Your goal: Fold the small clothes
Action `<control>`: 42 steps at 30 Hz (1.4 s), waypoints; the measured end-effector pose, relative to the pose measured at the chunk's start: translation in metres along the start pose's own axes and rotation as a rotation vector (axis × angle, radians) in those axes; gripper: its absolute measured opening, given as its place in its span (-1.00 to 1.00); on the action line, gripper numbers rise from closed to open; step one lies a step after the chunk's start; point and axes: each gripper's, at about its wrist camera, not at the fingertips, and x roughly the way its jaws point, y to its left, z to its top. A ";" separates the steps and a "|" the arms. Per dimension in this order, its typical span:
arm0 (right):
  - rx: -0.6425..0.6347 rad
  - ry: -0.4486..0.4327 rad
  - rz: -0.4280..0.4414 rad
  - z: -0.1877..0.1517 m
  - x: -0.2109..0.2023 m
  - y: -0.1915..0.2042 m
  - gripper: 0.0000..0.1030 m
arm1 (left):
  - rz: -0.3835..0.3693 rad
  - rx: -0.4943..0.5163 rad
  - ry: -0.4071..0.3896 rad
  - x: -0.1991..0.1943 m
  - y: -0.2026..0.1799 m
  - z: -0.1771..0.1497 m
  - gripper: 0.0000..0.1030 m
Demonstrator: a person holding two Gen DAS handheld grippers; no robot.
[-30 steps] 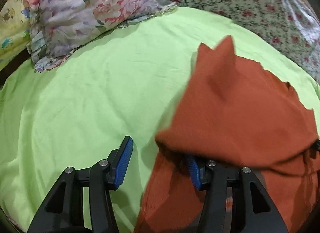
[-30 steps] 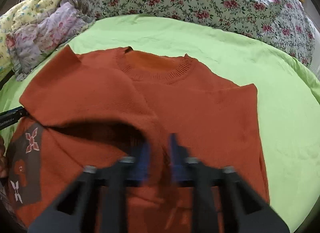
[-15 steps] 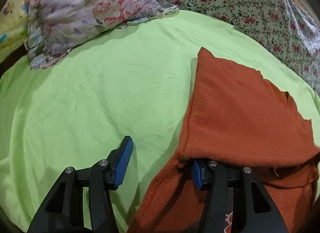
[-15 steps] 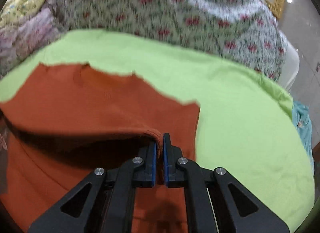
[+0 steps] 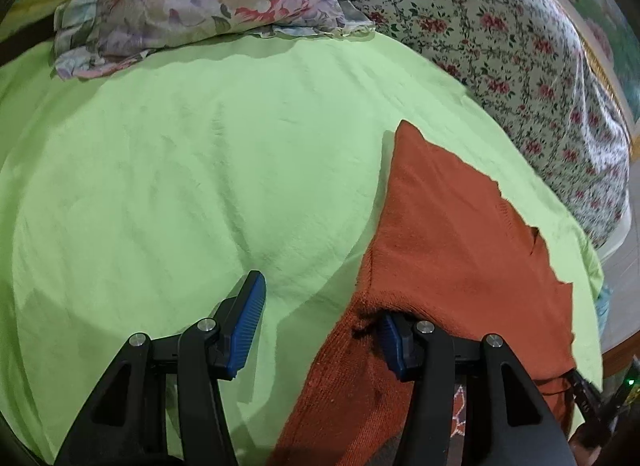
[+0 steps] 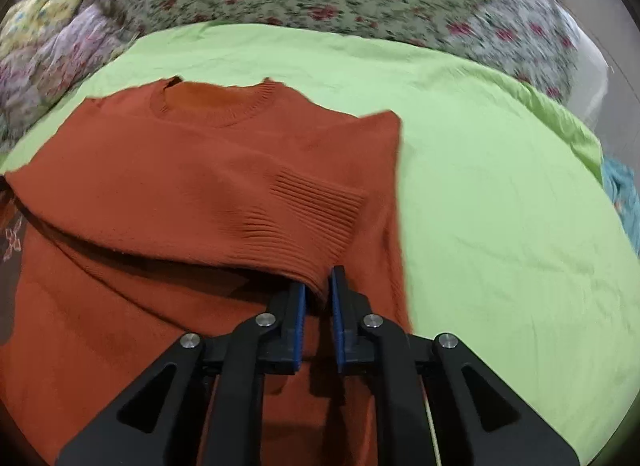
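Jaws: right gripper (image 6: 318,298) just opening, ribbed cuff (image 6: 308,221) still between them; left gripper (image 5: 320,330) half-wide, holding nothing | orange sweater (image 6: 192,169) flat on green bedsheet (image 6: 500,205) | Risk: cuff may snag on withdrawal, dragging folded sleeve askew.

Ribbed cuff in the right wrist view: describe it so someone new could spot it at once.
Start at the lime-green bedsheet, where a rust-orange sweater lies flat with its round neckline away from the camera. One sleeve is folded across the body, ending between the pads of the right gripper, whose jaws have just been opening. That end is the cuff: raised parallel ribs, unlike the smooth knit around it.
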 end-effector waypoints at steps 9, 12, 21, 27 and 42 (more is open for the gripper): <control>0.243 -0.041 0.086 -0.006 -0.041 -0.042 -0.45 | 0.033 0.076 0.064 -0.027 0.000 -0.014 0.04; 0.270 -0.069 0.171 0.003 -0.043 -0.038 -0.39 | 0.001 0.103 0.029 -0.048 -0.015 -0.018 0.04; 0.327 0.045 0.367 0.029 0.020 0.003 -0.37 | -0.059 0.244 0.088 -0.008 -0.066 -0.015 0.15; 0.426 0.061 0.342 0.007 0.018 -0.027 -0.38 | -0.039 0.255 0.120 -0.014 -0.050 -0.024 0.10; 0.389 0.009 0.357 -0.102 -0.103 -0.069 -0.06 | -0.005 0.215 0.109 -0.133 0.038 -0.136 0.37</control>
